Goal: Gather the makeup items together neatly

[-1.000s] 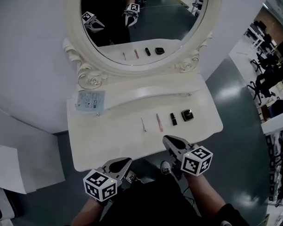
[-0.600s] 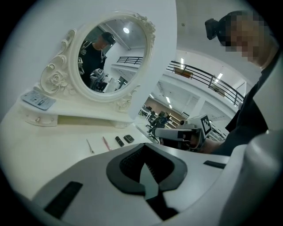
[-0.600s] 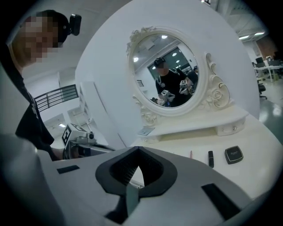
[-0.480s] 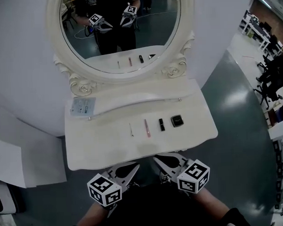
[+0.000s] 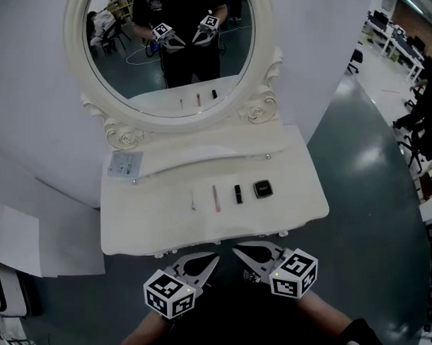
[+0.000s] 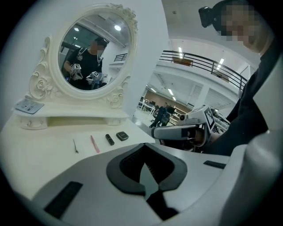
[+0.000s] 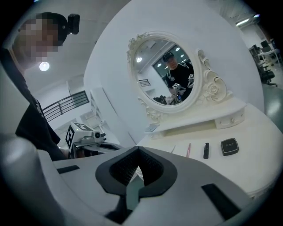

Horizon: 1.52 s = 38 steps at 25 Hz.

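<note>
Your 2 grippers hang just off the near edge of the worktop [image 5: 143, 224], tips angled toward each other and well short of anything on it. The left gripper [image 5: 210, 261] has its jaws clenched on nothing. The right gripper [image 5: 238, 251] is pressed together and empty too. Each gripper view shows only background between the dark pads. Held this way, off the edge and closed, they look like an approach pose rather than a working one.

The 4 makeup items lie in a loose row mid-worktop, none touching its neighbour. From left to right they are a thin pale stick [image 5: 192, 201], a pink pencil [image 5: 216, 198], a black lipstick tube [image 5: 238, 194] and a black compact [image 5: 263, 189]. The 3 slim ones all point toward the mirror [image 5: 179, 122], roughly parallel, so closing the gaps should need mostly sideways moves.

A pale card [image 5: 125, 164] sits on the raised shelf at the left, well apart from the row. You cannot tell whether it belongs with the makeup.

The gathering looks not yet begun. To lift anything you must part the jaws first. Closed tips could nudge the compact, though the thin stick may skid or roll.
</note>
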Tool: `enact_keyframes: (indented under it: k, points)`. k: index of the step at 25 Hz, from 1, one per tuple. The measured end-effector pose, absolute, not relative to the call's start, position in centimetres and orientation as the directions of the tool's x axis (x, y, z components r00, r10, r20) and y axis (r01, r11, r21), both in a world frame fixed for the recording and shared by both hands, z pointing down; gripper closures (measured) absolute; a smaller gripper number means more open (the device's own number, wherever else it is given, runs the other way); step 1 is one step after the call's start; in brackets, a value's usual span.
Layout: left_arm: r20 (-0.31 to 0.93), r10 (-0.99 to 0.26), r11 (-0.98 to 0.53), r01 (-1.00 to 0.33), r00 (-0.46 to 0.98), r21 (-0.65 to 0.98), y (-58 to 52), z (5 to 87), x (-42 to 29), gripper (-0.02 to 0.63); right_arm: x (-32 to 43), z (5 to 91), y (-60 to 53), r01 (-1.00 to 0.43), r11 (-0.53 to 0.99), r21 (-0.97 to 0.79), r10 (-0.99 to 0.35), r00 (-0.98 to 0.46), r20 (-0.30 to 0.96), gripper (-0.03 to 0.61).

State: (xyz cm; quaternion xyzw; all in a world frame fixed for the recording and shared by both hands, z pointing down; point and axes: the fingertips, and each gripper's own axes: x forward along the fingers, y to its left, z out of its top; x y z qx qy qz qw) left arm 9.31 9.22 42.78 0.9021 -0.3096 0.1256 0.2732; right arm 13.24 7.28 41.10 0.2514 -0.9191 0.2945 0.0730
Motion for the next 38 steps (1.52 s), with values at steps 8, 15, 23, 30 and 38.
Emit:
enact_keyframes:
  k: [8,15,23,30,38]
  points:
    - [0.392,-0.529,-0.629,-0.657,0.753,0.415,9.6,42.9,11.5,0.604,15.3,41.1,7.6,-0.465,0.724,-0.509,-0.373,-0.885,0.278,0.549]
    - [0.390,-0.538,-0.616,-0.665,0.747,0.424,9.8,43.1,12.1,0.605,15.8,41.1,7.8,-0.448,0.729,-0.517,-0.351,-0.894,0.279,0.549]
    - [0.396,-0.534,-0.611,-0.665,0.747,0.430,9.9,43.1,11.1,0.604,14.7,41.2,8.1,-0.440,0.731,-0.522,-0.340,-0.898,0.280,0.549]
    - [0.395,-0.529,-0.612,-0.660,0.751,0.436,9.8,43.3,10.2,0.604,13.7,41.4,8.0,-0.441,0.730,-0.523,-0.336,-0.897,0.287,0.549]
    - [0.398,-0.532,-0.608,-0.664,0.748,0.436,9.7,43.2,9.6,0.604,13.0,41.4,8.0,-0.434,0.735,-0.521,-0.326,-0.900,0.289,0.549]
